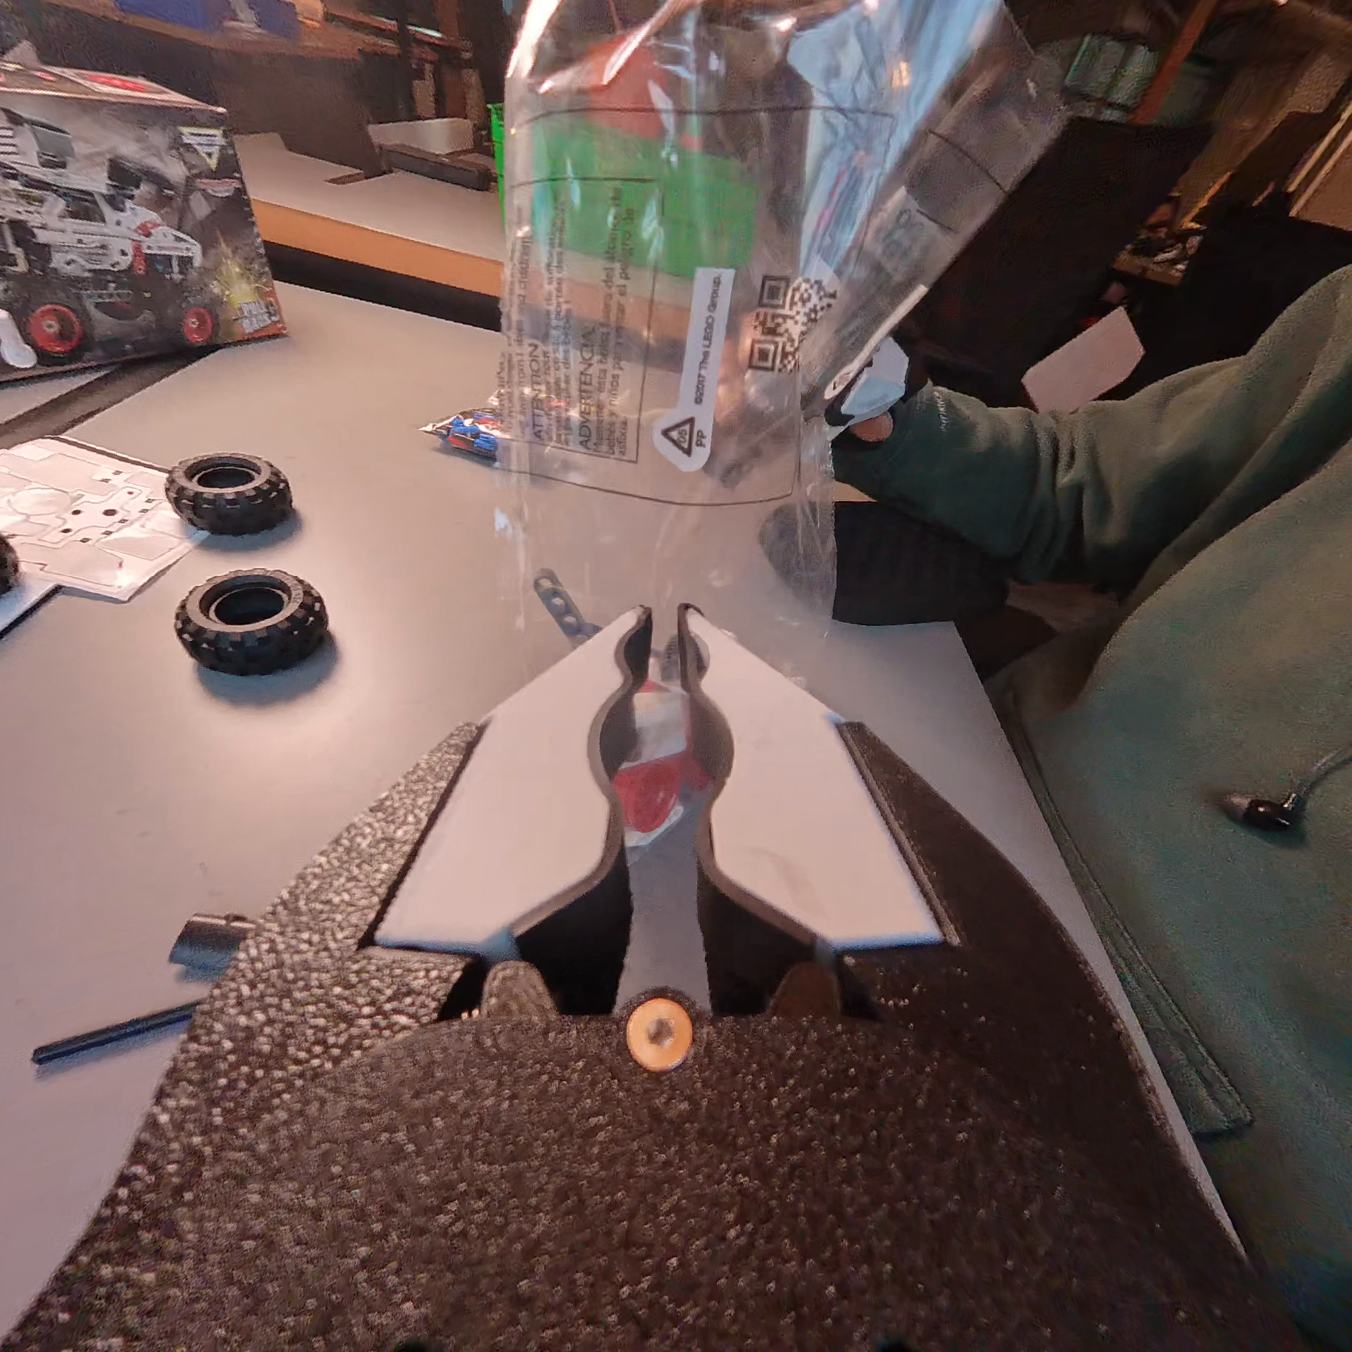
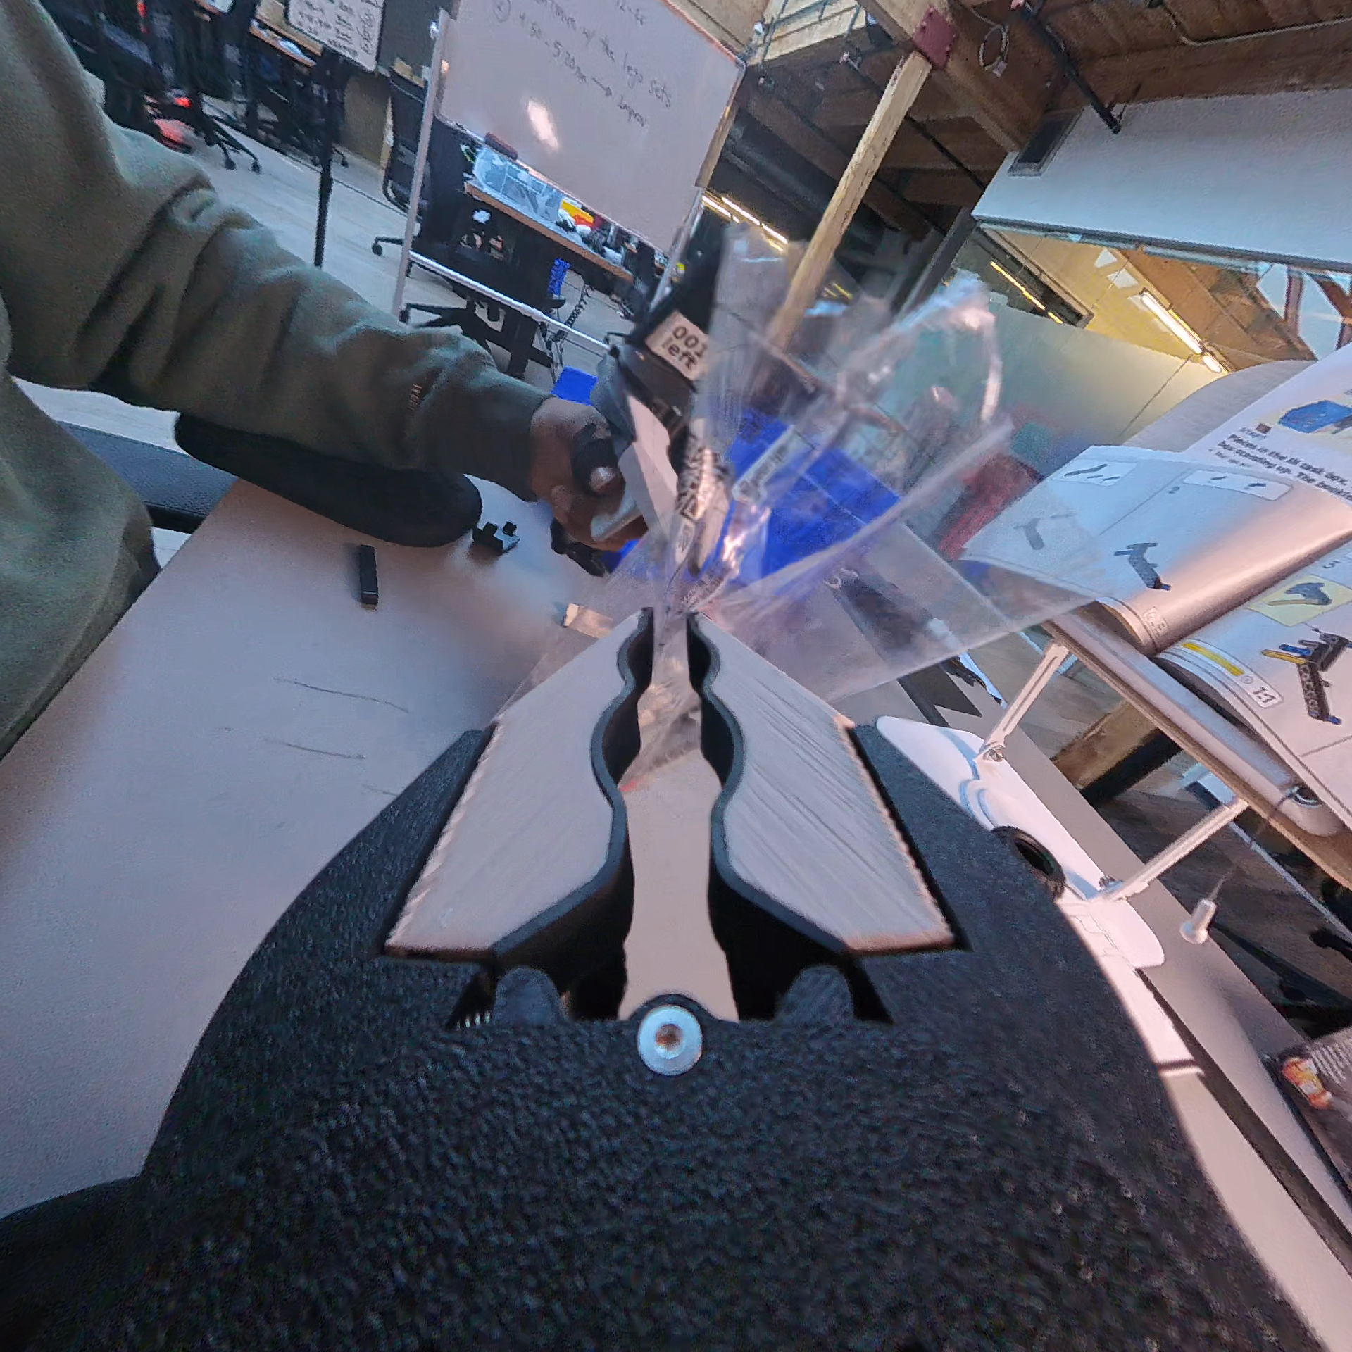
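Both the left gripper (image 1: 664,611) and right gripper (image 2: 669,622) pinch one clear plastic bag (image 1: 658,293) above the grey table (image 1: 366,731); only the left view shows two black tyres (image 1: 251,622), only the right an open booklet (image 2: 1207,527).

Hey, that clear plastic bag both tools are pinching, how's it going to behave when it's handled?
Probably floppy: the clear plastic bag creases and bows between the left tool and the right tool. Likely very light, since it looks nearly empty. Its glossy film may slip from the smooth fingers.
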A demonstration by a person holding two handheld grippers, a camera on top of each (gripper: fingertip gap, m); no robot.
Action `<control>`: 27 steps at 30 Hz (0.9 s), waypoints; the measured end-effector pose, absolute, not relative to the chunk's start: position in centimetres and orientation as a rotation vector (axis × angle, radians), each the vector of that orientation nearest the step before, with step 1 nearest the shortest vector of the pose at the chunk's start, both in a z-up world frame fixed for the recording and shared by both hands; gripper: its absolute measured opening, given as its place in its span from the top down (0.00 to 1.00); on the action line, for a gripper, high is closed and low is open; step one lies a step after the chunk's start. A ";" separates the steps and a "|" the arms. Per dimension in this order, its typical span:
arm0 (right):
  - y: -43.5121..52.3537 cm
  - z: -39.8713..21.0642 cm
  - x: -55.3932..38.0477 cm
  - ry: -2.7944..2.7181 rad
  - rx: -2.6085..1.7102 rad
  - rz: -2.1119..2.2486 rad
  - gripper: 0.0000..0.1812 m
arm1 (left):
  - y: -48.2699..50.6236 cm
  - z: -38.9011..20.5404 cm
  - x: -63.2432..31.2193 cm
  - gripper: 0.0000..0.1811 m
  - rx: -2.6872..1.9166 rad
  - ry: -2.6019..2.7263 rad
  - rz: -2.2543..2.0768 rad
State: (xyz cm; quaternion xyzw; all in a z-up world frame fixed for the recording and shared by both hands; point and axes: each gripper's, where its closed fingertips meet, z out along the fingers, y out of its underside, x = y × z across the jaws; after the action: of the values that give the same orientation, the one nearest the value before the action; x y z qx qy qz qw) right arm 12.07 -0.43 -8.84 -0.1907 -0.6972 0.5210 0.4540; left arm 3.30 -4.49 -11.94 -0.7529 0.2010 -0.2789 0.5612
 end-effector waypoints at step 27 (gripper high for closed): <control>-0.4 -7.9 12.8 -1.691 -0.567 1.369 0.89 | -8.8 -10.7 4.1 1.00 -1.617 0.483 -0.714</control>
State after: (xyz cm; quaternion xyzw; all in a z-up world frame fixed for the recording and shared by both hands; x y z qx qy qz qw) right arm 12.81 -0.36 -7.91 -0.2274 -0.6784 0.5490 0.4320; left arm 4.07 -8.85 -10.70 -0.7002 0.2091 -0.3092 0.6086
